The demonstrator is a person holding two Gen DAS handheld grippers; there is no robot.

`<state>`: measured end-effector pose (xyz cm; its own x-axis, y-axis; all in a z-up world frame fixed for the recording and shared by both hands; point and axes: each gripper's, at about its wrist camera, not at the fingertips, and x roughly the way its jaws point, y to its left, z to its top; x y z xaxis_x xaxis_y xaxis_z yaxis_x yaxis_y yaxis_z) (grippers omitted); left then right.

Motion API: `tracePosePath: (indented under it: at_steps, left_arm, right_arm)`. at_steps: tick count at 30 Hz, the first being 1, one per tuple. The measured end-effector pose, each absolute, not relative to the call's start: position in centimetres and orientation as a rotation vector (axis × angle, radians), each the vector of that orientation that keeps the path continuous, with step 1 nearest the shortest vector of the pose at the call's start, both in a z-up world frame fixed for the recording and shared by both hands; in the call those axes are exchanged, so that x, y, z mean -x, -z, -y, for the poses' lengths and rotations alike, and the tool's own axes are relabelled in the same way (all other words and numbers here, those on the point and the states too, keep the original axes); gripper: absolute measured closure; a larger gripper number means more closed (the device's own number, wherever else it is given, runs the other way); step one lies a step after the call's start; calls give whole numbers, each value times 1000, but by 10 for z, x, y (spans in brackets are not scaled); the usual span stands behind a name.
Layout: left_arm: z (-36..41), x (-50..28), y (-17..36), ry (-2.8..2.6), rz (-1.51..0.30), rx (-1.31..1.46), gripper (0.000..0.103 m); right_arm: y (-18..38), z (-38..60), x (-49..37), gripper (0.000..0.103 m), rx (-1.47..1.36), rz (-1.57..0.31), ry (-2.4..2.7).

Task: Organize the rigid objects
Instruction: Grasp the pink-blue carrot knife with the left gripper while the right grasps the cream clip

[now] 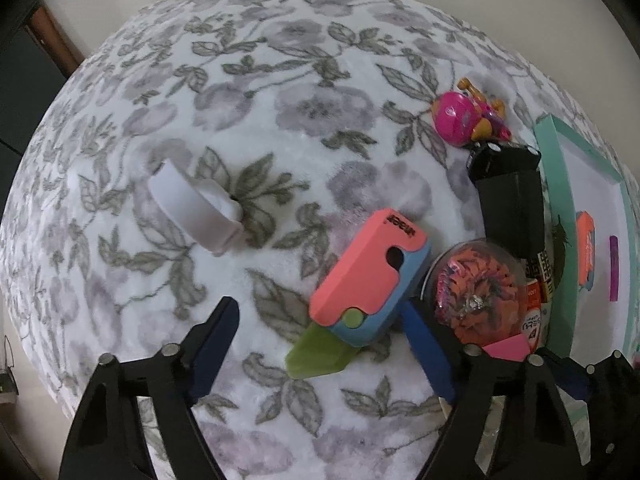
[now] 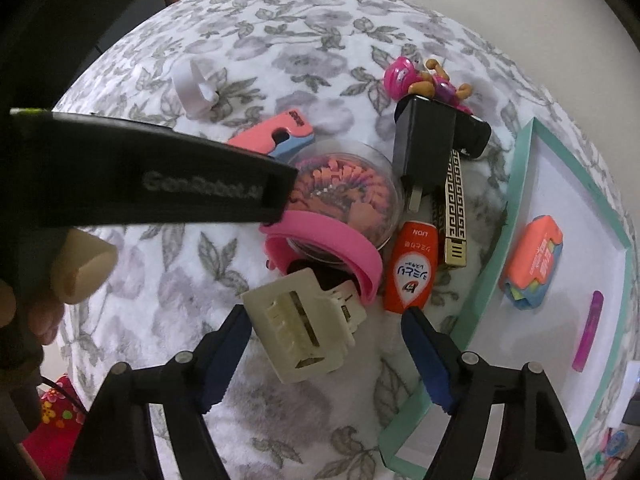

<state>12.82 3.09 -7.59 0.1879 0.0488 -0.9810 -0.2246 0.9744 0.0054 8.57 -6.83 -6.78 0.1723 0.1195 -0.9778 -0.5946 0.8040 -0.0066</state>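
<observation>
Between the blue fingers of the left tool (image 1: 320, 338), whose jaws stand wide and clear of it, lies a coral and blue toy utility knife (image 1: 370, 276) with a green blade poking out toward the camera. Just beyond the right finger sits a clear dome (image 1: 478, 286) of orange paper petals, partly cut off by the tool. Between the right tool's (image 2: 326, 340) fingers, also spread and not pressing, rests a cream plastic claw clip (image 2: 304, 326), its far end hidden under a pink band (image 2: 332, 250). Everything lies on a floral blanket (image 1: 248, 120); to the right is a mint-rimmed tray (image 2: 516, 184).
</observation>
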Motion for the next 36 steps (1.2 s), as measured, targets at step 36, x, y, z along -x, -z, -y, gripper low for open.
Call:
tracePosePath:
  at_steps: [36]
  left_arm:
    - [-40, -139, 43, -156, -1248, 237, 53]
  right_arm:
    - [31, 98, -99, 44, 293, -1262, -590]
